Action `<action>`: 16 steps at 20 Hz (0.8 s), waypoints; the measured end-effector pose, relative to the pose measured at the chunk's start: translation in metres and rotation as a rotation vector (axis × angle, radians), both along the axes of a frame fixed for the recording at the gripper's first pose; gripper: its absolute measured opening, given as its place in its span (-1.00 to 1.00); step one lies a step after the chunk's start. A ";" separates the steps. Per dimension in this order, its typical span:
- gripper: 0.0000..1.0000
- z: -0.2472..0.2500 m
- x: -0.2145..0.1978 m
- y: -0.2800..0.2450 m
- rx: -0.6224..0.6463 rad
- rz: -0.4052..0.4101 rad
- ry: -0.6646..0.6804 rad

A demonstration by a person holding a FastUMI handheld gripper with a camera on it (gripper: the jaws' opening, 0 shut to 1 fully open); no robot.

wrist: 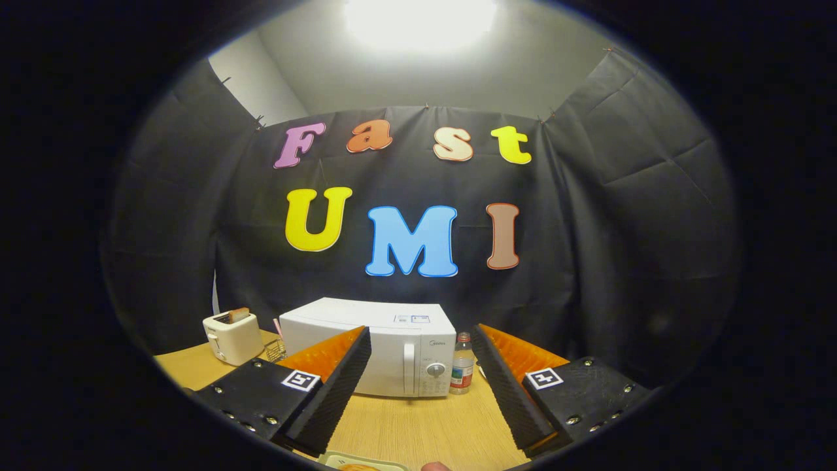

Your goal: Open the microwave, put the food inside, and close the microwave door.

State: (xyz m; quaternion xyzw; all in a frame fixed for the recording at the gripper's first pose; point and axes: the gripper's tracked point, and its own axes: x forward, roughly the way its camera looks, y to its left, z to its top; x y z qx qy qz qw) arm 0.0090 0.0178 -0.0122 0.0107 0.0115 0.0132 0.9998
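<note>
The microwave (386, 347) is seen standing on the table (405, 425), door shut, well beyond the gripper (422, 373). Its upright handle (409, 367), long axis vertical, is framed between the 2 spread, empty fingers, straight ahead. The food (356, 465) is glimpsed below, nearer than the fingertips.

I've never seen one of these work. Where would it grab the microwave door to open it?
Probably the upright handle on the microwave door, beside the control dial. It stands proud of the closed door, so the open gripper could come straight from the front and close across it.
</note>
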 end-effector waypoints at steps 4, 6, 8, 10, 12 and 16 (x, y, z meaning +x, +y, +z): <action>0.97 0.000 -0.004 0.004 -0.008 0.006 -0.001; 0.97 -0.002 -0.004 0.007 -0.007 0.010 0.002; 0.97 -0.002 -0.004 0.008 -0.004 0.010 0.003; 0.97 -0.002 -0.004 0.008 0.001 0.008 0.004; 0.97 -0.002 -0.002 0.007 0.009 0.004 0.004; 0.97 -0.001 0.001 0.005 0.022 0.000 0.006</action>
